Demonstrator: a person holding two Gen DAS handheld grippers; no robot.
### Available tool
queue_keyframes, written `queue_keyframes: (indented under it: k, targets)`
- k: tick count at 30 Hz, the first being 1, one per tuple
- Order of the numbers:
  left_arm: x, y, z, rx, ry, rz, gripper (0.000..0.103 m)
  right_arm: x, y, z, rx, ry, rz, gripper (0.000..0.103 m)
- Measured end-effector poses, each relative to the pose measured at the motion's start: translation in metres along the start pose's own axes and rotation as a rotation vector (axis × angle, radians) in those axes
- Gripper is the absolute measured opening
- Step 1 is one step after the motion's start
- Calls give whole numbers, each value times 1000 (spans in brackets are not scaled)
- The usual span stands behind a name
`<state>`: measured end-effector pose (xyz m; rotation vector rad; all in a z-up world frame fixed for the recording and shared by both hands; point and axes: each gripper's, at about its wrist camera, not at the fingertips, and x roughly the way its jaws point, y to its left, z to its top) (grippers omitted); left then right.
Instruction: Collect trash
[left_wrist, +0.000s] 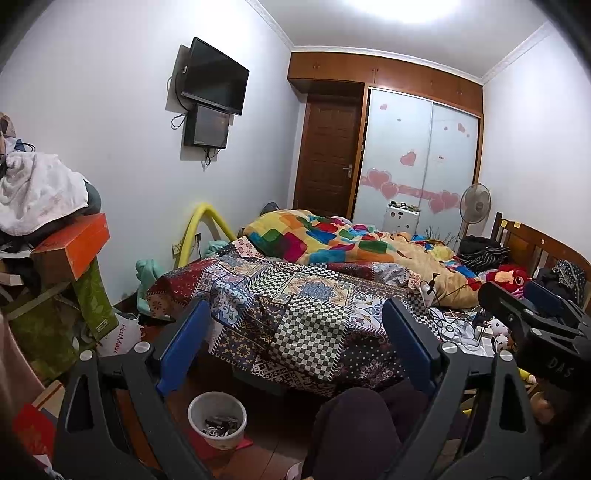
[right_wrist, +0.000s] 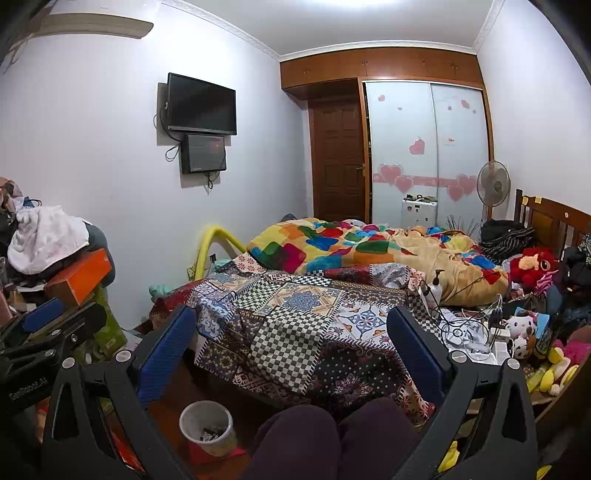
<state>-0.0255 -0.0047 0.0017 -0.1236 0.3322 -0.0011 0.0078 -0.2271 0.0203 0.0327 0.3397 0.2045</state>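
Observation:
A small white trash bin (left_wrist: 217, 419) stands on the wooden floor by the bed's foot, with dark scraps inside; it also shows in the right wrist view (right_wrist: 208, 426). My left gripper (left_wrist: 295, 314) is open and empty, held up facing the bed. My right gripper (right_wrist: 291, 321) is open and empty too, beside the left one. The right gripper shows at the right edge of the left wrist view (left_wrist: 517, 306); the left gripper shows at the left edge of the right wrist view (right_wrist: 55, 321). I cannot pick out loose trash.
A bed with a patchwork cover (right_wrist: 295, 314) and a colourful blanket (right_wrist: 351, 247) fills the middle. Cables, a pump bottle (right_wrist: 436, 288) and plush toys (right_wrist: 521, 328) lie at its right. Stacked boxes and clothes (left_wrist: 55, 240) crowd the left. Knees (right_wrist: 332, 443) sit below.

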Motion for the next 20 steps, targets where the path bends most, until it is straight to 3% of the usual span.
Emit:
queue_keyframes:
  k: [20]
  targets:
    - [-2, -17, 2, 6, -17, -11, 95, -1, -1, -1, -1, 8, 13, 103]
